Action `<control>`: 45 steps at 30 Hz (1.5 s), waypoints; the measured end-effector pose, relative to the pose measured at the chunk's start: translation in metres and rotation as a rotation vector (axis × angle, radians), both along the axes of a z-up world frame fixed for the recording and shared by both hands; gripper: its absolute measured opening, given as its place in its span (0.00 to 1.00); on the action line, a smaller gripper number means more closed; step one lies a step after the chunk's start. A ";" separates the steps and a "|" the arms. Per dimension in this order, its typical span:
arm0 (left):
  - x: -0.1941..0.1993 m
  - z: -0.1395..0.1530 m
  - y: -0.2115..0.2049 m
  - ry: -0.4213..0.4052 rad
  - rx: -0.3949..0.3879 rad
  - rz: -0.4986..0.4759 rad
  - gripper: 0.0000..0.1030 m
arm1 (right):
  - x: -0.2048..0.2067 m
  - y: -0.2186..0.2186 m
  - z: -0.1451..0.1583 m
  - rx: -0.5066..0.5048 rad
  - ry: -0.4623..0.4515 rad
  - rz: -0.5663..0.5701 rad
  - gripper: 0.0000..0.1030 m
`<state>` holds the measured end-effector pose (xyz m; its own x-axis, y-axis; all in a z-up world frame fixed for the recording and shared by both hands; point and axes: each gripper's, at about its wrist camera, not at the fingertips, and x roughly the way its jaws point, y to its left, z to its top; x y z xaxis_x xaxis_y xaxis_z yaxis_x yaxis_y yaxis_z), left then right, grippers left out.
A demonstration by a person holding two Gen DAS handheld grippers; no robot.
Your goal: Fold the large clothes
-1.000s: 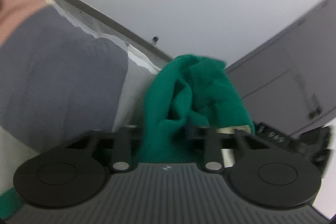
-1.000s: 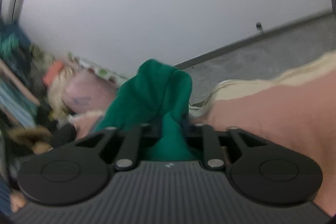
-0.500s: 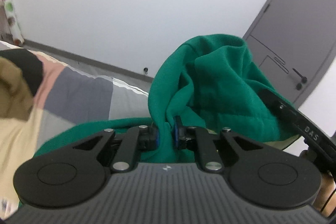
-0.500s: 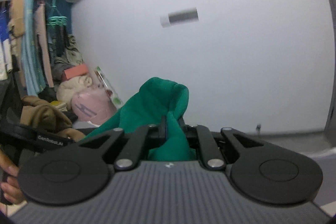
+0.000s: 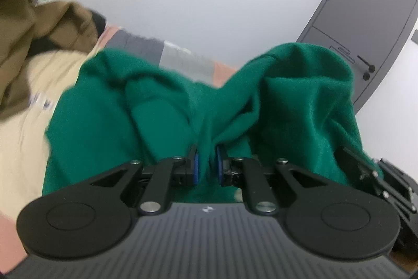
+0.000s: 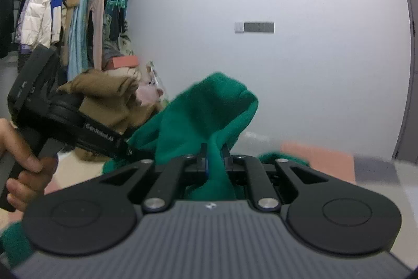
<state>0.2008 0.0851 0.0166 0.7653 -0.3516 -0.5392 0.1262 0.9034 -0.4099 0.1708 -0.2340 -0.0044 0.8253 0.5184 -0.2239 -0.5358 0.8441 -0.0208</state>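
Two grippers each held a bunch of the same green garment (image 5: 162,109), and both pairs of fingers were clamped on cloth.

From the left wrist view, the left gripper (image 5: 206,165) had its blue-padded fingers (image 5: 194,166) pinched on a ridge of green fabric that rose straight out from between them. Beyond the fingers the cloth spread leftward and lay down on the patchwork bed (image 5: 23,106), while to their right it stood up in a tall loose hump. That hump probably led to the other grip, so the garment seemed to be held by two points along one edge, likely to spread it or lay it flat for folding. A brown garment (image 5: 34,25) was heaped far left of the fingers, near the green cloth's far edge. Part of the right gripper's body (image 5: 376,174) showed at the far right. A grey door (image 5: 365,25) stood beyond.

From the right wrist view, the right gripper (image 6: 214,157) gripped a fold the same way, cloth peaking just above its fingers (image 6: 202,157). Left of them, the person's left hand (image 6: 21,169) held the left gripper's handle (image 6: 52,109), close by. The brown pile (image 6: 109,98) sat behind it, and a clothes rack (image 6: 65,12) beyond. Right of the fingers the bed looked bare, giving the freer side for drawing the cloth out; the left side was crowded.
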 end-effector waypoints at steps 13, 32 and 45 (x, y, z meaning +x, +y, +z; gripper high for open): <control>-0.072 -0.041 0.015 -0.042 -0.055 0.028 0.54 | -0.041 -0.032 -0.051 0.071 0.273 -0.033 0.55; -0.064 -0.047 0.018 -0.063 0.023 0.034 0.54 | 0.008 -0.055 -0.013 0.375 0.295 -0.172 0.73; -0.061 -0.049 0.050 -0.089 -0.065 0.100 0.54 | 0.007 0.031 -0.068 0.144 0.485 0.044 0.56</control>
